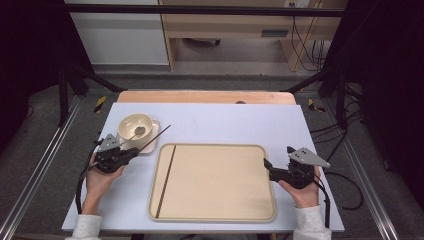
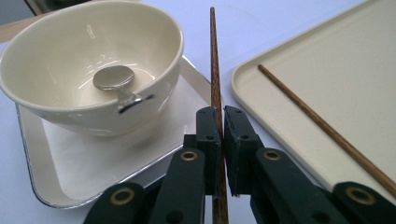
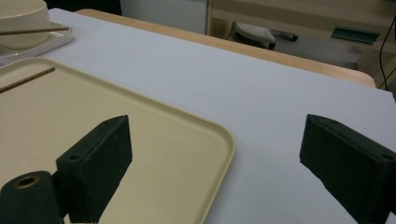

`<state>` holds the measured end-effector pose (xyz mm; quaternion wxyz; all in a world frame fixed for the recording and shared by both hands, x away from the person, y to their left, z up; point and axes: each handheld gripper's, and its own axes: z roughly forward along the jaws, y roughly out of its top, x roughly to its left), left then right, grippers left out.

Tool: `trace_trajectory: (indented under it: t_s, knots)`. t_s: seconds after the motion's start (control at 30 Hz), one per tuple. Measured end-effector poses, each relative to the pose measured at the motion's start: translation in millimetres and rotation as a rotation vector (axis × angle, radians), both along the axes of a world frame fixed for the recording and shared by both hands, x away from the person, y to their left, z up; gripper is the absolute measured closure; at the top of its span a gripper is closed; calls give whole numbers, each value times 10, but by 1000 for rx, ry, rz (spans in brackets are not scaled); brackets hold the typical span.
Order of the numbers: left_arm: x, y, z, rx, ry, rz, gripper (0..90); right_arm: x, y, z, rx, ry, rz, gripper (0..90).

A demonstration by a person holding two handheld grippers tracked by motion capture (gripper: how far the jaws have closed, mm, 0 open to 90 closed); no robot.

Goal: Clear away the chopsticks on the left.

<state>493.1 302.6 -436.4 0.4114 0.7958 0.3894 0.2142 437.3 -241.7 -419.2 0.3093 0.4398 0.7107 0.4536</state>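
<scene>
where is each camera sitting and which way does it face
High view: above the person's side, looking forward and down at the table; both hands with left gripper and right gripper show.
Left gripper view: rides that gripper, looking along shut jaws holding a chopstick, bowl beside.
Right gripper view: looks along open jaws over the tray.
All share the tray.

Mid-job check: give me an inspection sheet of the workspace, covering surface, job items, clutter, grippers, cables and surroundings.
Surface: pale sheet over a wooden table.
Job's things: held chopstick angled past the bowl; second chopstick lies along the left side of the large tray; spoon rests in the bowl, which stands on a small tray.
Clutter: nothing seen.
Grippers: left gripper shut on the held chopstick; right gripper open, at the large tray's right edge.
Cables: one trails from each gripper; more lie on the floor at right.
Surroundings: dark frame posts, wooden furniture behind.
</scene>
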Motion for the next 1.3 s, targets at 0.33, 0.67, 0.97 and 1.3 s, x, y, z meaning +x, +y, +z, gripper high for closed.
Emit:
trace_trajectory:
  t_s: [0.33, 0.67, 0.97, 1.3]
  knots:
    - [-207, -150, 138, -1, -35, -16, 852, -7, -7, 10, 6, 0, 0, 89]
    - [-380, -360, 277, 11, -73, -41, 852, -7, -13, 12, 3, 0, -2, 85]
    - [-525, -568, 388, 11, -115, -45, 852, -8, -19, 17, 7, -1, -4, 80]
    - [-669, -729, 471, -12, -135, -19, 853, -9, -6, 24, 9, 6, 0, 75]
